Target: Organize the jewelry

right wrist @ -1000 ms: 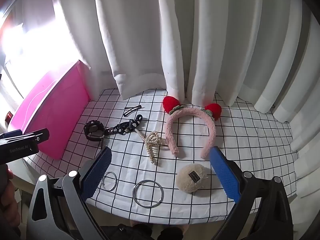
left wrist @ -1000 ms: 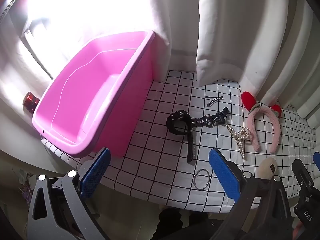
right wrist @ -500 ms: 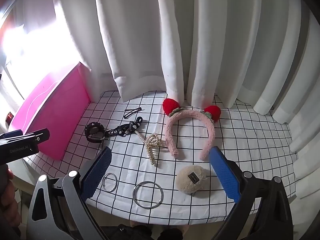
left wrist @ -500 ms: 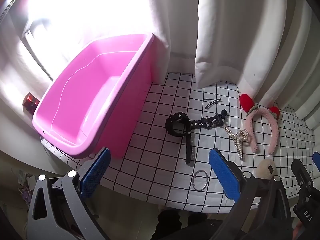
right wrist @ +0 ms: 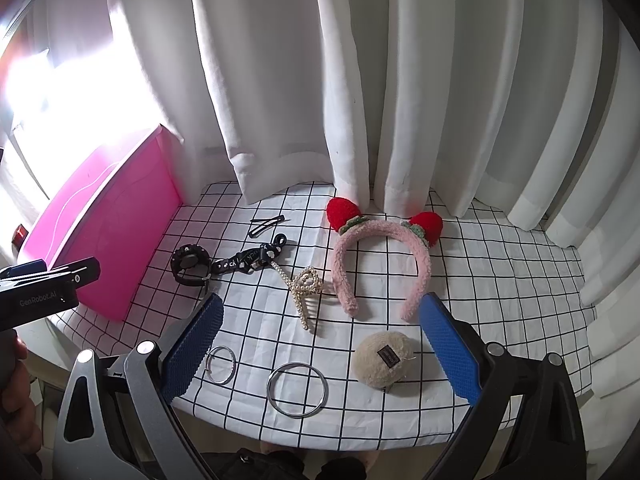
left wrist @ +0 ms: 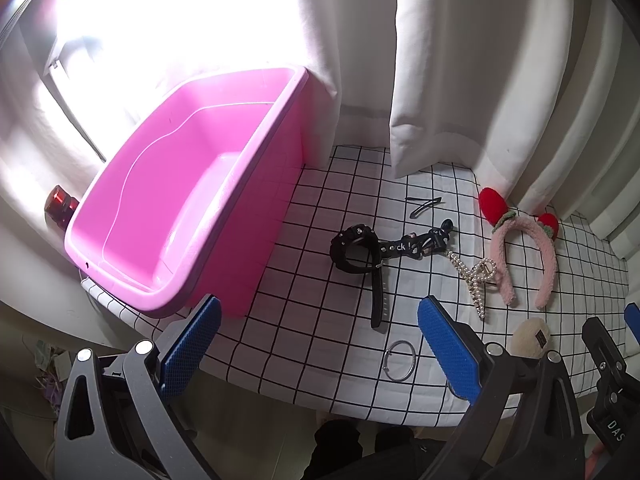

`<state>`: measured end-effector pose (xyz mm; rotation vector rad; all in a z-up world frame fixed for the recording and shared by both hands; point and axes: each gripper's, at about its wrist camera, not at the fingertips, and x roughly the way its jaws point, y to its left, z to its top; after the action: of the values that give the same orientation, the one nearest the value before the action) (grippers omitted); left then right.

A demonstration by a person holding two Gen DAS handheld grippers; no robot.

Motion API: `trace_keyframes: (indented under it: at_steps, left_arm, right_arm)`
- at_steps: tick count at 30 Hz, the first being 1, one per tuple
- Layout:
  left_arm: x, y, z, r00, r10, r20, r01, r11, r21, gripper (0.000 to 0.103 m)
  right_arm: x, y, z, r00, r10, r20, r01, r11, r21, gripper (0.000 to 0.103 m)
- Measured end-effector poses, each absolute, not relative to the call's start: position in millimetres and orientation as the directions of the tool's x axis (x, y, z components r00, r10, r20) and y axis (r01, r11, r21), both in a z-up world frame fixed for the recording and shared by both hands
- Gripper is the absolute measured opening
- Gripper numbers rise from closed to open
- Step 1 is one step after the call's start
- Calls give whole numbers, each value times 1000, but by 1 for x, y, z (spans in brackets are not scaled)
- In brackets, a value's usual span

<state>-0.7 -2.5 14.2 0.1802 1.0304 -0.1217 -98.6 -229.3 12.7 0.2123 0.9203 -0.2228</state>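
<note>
An empty pink bin [left wrist: 168, 200] stands at the table's left end; its side shows in the right wrist view [right wrist: 104, 232]. On the checked cloth lie a black watch [right wrist: 191, 264], a black strap [right wrist: 250, 258], black hair pins [right wrist: 264, 224], a pearl claw clip [right wrist: 304, 292], a pink headband with red strawberries [right wrist: 384, 256], a beige fluffy clip [right wrist: 384, 358], a small silver ring [right wrist: 220, 364] and a larger silver bangle [right wrist: 297, 384]. My left gripper [left wrist: 320, 344] is open and empty above the front edge. My right gripper [right wrist: 320, 348] is open and empty above the rings.
White curtains [right wrist: 360, 80] hang close behind the table. A dark red jar [left wrist: 60, 206] stands left of the bin. The table's front edge [right wrist: 320, 440] lies just under both grippers. The left gripper's body [right wrist: 44, 296] shows at the left of the right wrist view.
Both views have pulled back slightly, so the items sit a little farther away. Nothing on the table has moved and both grippers stay open.
</note>
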Motion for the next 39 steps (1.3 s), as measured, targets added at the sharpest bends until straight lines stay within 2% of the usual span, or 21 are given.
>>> trace_keyframes:
  at_steps: [29,39]
  left_arm:
    - [-2,-3,14,514,-19,-858,184,979,89,97]
    - [-17,-19,-13,489,-10,-872,239,963,123,97]
  right_arm:
    - [-100,-229,13,587,-101,-803,285,954,88,94]
    - [-117,-251,-4,545,-113,-831,336,937,93,94]
